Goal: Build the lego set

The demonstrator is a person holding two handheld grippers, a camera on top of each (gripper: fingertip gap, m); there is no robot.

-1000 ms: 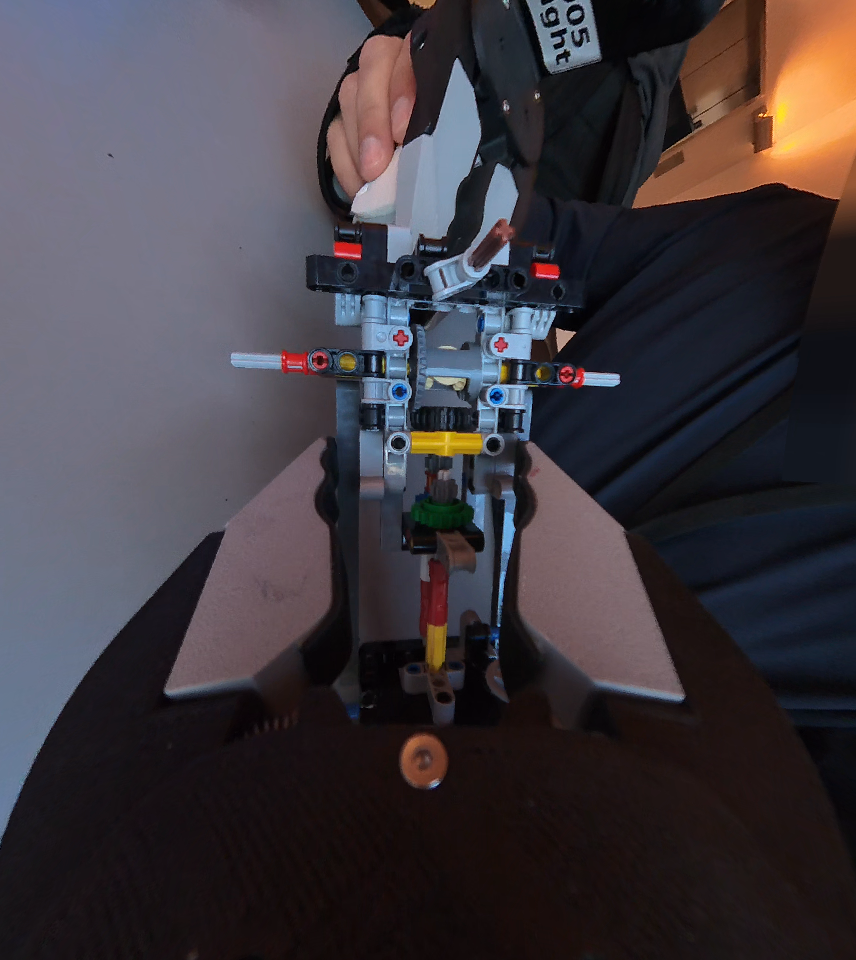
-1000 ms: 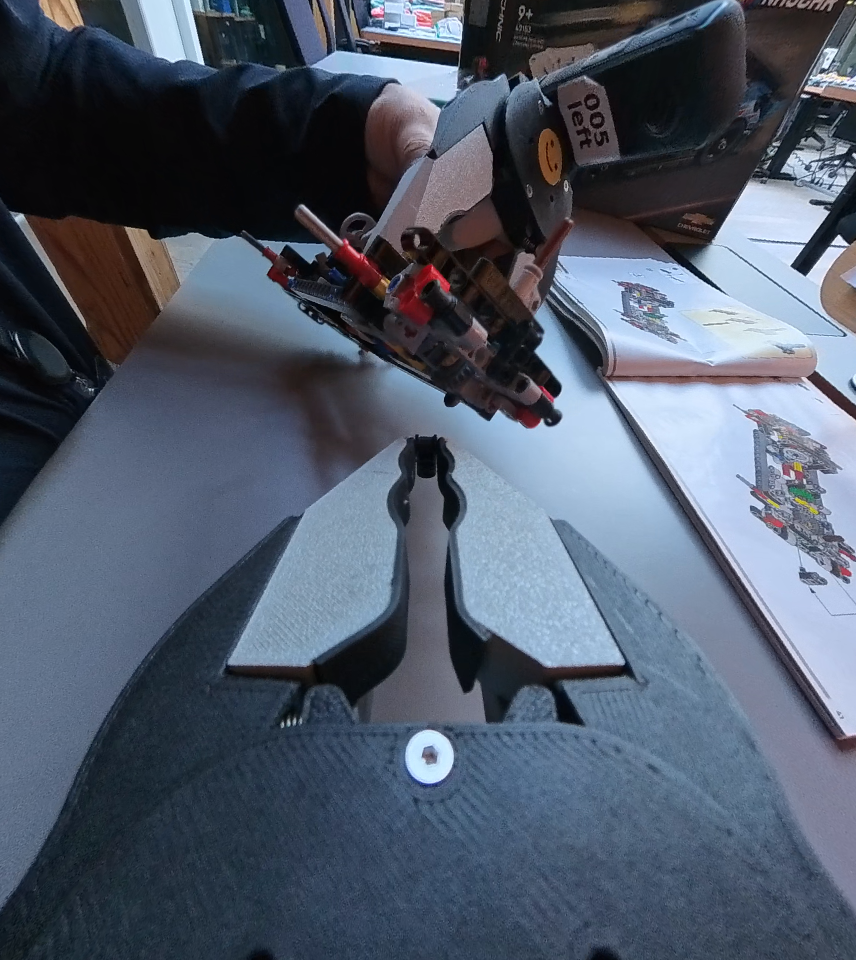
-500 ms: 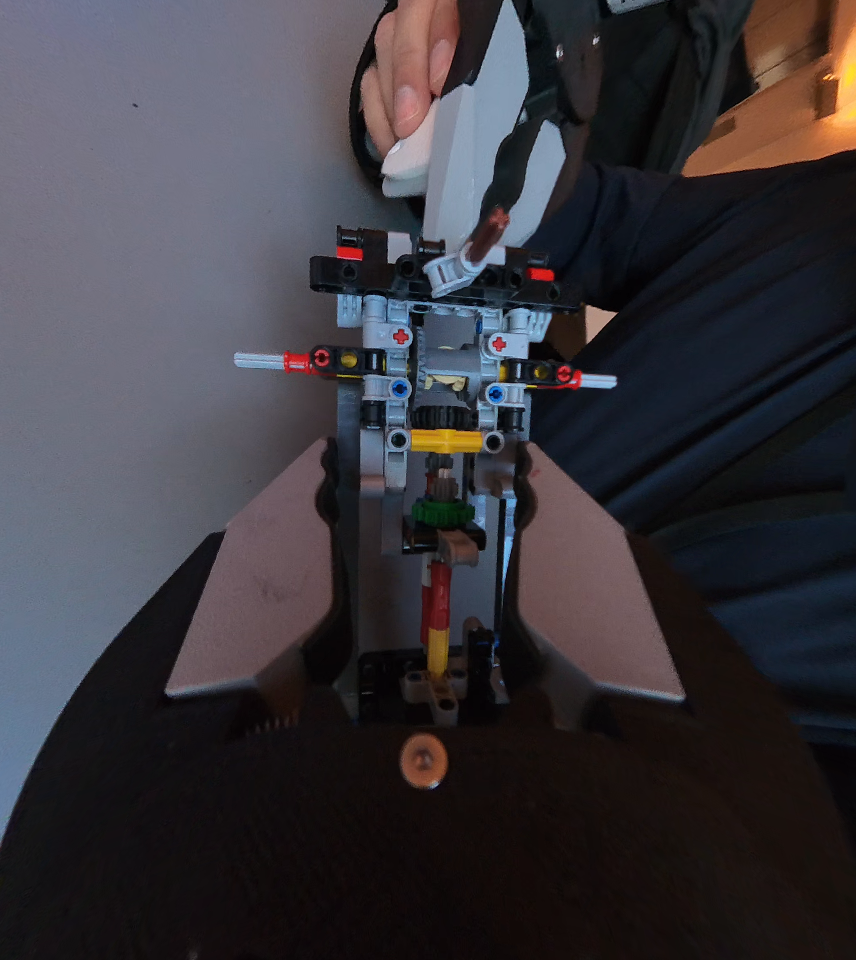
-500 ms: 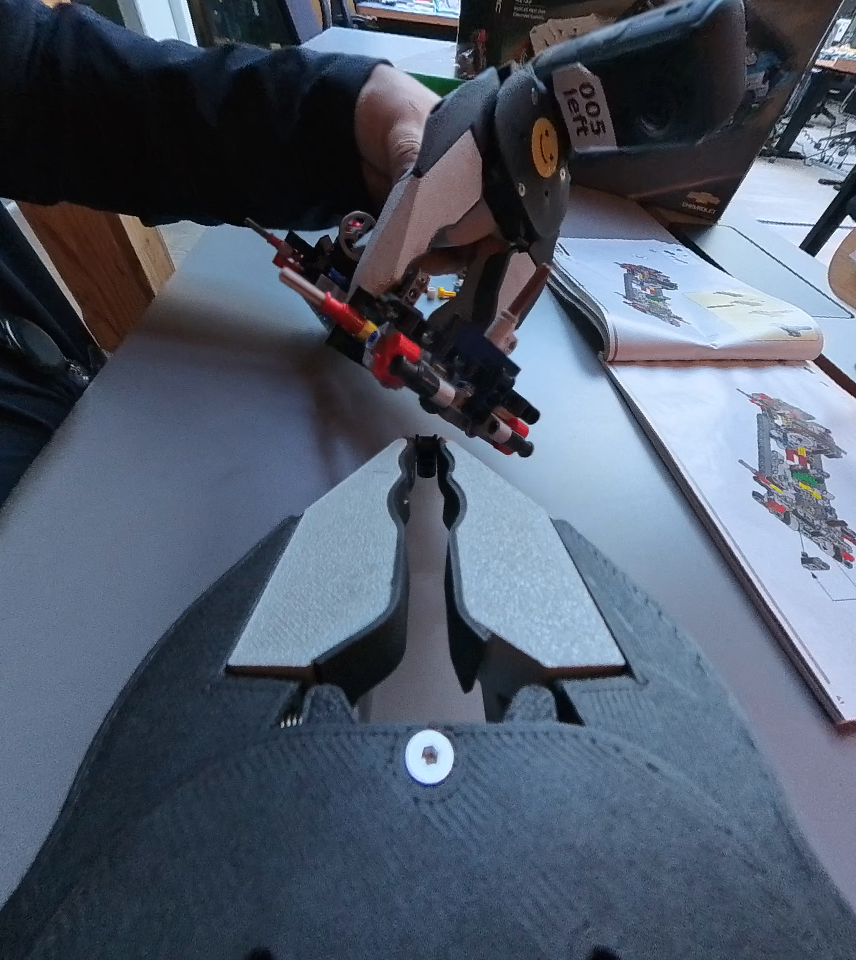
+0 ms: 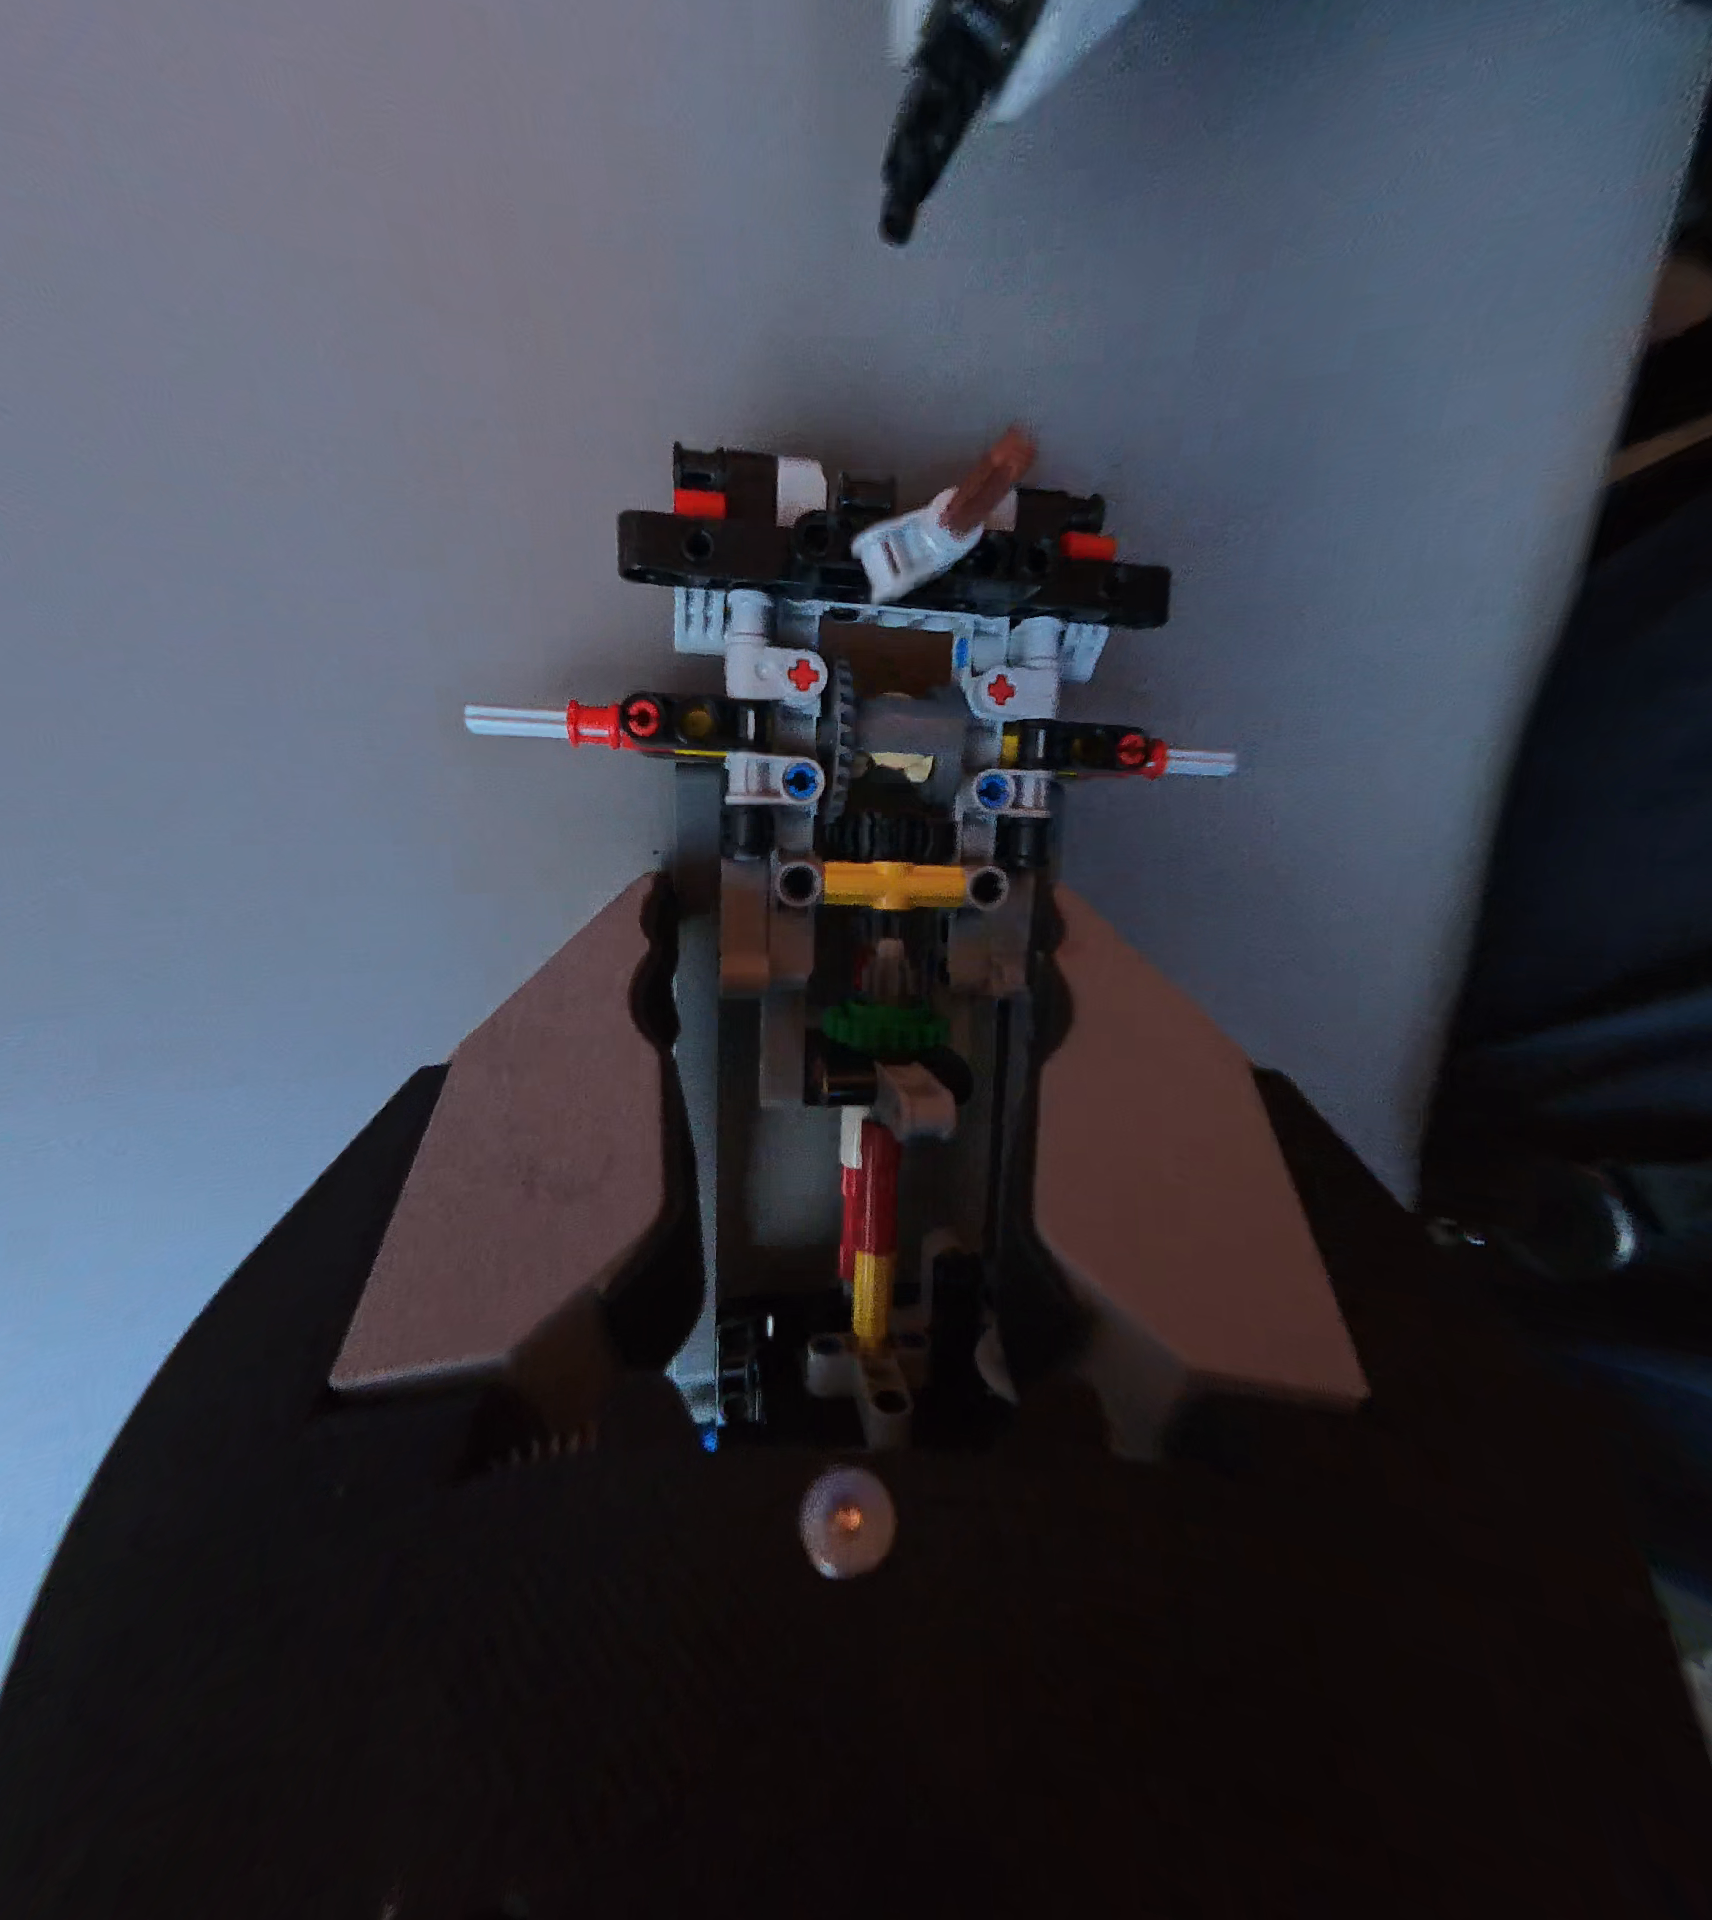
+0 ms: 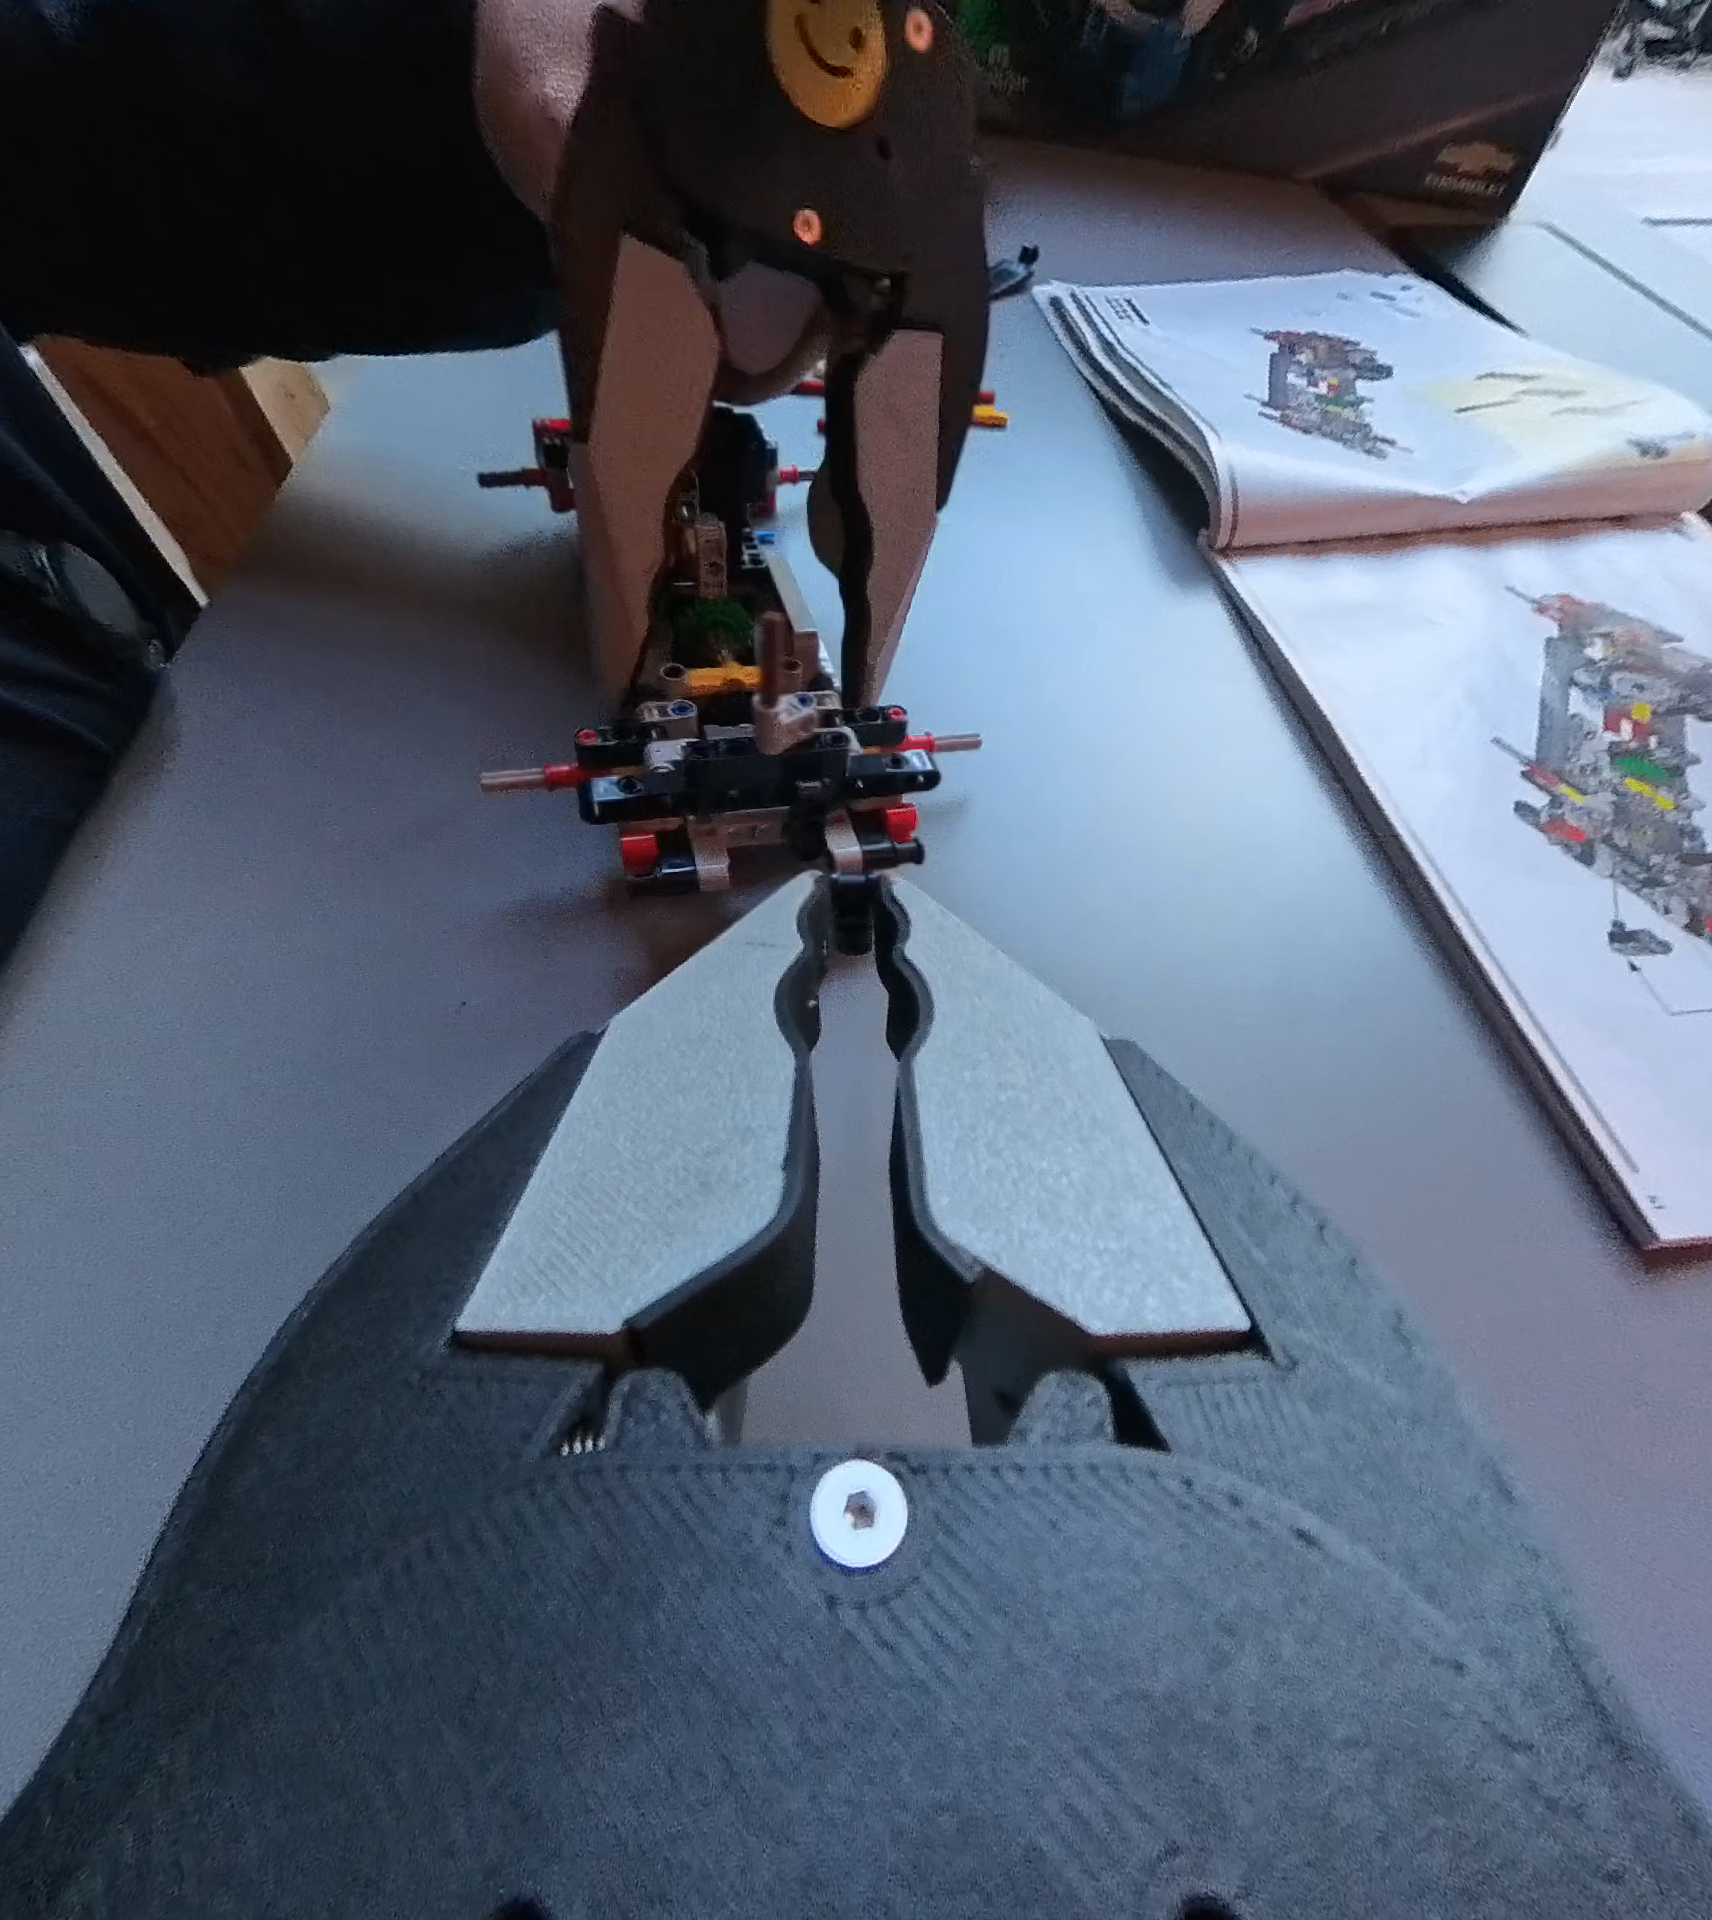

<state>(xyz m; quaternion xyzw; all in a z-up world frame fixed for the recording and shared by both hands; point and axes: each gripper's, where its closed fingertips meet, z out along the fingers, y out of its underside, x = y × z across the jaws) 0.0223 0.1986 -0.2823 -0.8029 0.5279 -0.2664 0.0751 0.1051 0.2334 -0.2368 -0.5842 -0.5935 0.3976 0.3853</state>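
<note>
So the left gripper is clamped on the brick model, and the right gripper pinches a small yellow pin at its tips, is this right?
Not quite: the pin pinched by the right gripper is black, not yellow, as the right wrist view shows. The left gripper is indeed clamped on the brick model.

1. A smooth grey table (image 6: 1091,727) carries everything.
2. A toy-brick chassis model (image 6: 748,774) of black, grey and red parts rests on it near the middle.
3. To the right lies an open instruction booklet (image 6: 1579,831), flat on the table.
4. A second open booklet (image 6: 1371,405) lies behind it, its edge overlapping the first.
5. A dark cardboard box (image 6: 1351,104) stands at the far edge.
6. A few small loose brick parts (image 6: 987,416) lie behind the model.
</note>
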